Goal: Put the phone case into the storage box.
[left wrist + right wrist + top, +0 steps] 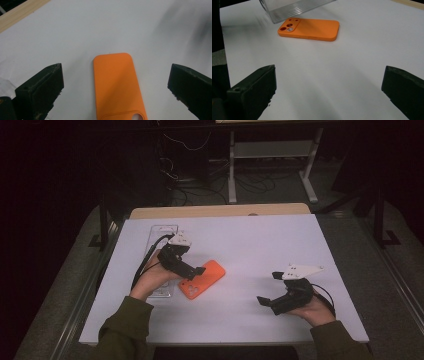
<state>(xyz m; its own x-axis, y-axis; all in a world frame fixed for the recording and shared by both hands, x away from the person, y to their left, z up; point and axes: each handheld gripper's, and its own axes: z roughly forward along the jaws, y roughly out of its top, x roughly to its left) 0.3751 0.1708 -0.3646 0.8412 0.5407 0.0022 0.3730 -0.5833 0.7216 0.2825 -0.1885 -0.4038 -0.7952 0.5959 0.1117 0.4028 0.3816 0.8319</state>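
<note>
1. While the orange silicone phone case [202, 279] lies flat, back up, on the white table [250, 240], the left gripper [199, 270] hovers over it, jaws spread wide, touching nothing;
2. right gripper [267, 289] sits well apart, jaws wide, empty;
3. clear ribbed plastic tray [292, 8] lies just beside the case's camera end.

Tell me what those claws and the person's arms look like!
Each claw is black with two chunky, blocky jaws whose edges look a bit worn. The left claw and the right claw each carry a pale grey three-cornered plate on top, and a black cable trails from them. The person wears olive-green sleeves.
</note>
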